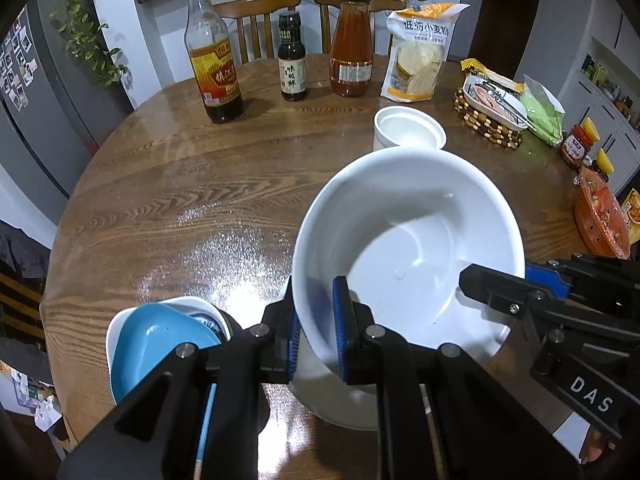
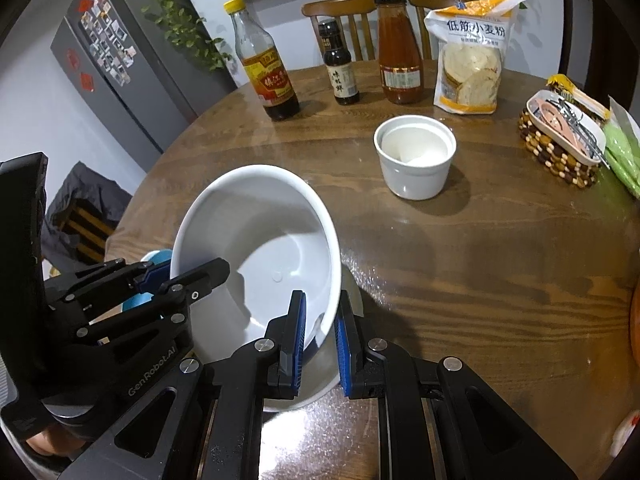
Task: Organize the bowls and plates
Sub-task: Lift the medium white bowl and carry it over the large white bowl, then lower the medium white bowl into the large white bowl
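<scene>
With each hand-held gripper, left [image 1: 316, 330] and right [image 2: 320, 344], pinching the large white bowl [image 1: 408, 248] above the table's [image 1: 180, 200] near edge, you've yet to stack it or the small white bowl [image 2: 416, 156].

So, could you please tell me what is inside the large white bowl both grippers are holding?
The large white bowl looks empty: a bare white inside, with one finger of each gripper reaching over the rim. The wall under those fingers is covered.
</scene>
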{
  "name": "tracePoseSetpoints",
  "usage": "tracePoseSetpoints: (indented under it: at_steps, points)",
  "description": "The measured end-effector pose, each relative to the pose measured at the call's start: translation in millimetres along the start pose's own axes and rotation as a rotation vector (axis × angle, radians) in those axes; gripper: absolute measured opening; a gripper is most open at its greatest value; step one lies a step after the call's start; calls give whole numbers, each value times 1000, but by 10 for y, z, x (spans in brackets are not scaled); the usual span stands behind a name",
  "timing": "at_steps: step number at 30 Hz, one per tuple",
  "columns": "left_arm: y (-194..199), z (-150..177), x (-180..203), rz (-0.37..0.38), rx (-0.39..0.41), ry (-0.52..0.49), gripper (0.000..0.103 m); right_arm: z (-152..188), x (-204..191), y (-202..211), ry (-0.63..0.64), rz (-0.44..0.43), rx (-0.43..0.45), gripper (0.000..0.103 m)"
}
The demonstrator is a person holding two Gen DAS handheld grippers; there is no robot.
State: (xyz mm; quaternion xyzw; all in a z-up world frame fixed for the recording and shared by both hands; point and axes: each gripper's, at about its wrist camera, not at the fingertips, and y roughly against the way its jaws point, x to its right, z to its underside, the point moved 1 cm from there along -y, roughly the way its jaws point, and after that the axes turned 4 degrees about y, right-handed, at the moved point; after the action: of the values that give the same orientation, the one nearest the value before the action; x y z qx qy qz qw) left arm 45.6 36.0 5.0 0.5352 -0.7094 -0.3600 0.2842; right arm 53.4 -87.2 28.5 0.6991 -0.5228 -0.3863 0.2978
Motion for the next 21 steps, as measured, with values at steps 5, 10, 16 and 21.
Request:
tracePoseSetpoints:
  at_steps: [5,10,16,21]
  points:
    - [-63,56,4,0,-25,6,15,84,5,-89,-3,-2,-28,16]
    - [-129,125,6,-4,-50,5,15,151,17,-166,-9,-6,-51,16]
    - [-208,181,10,-7,-75,7,15,178,28,-242,-11,-5,-77,16]
    - [-271,205,7,-10,-92,8,15,188,30,-299,-13,-3,-96,16]
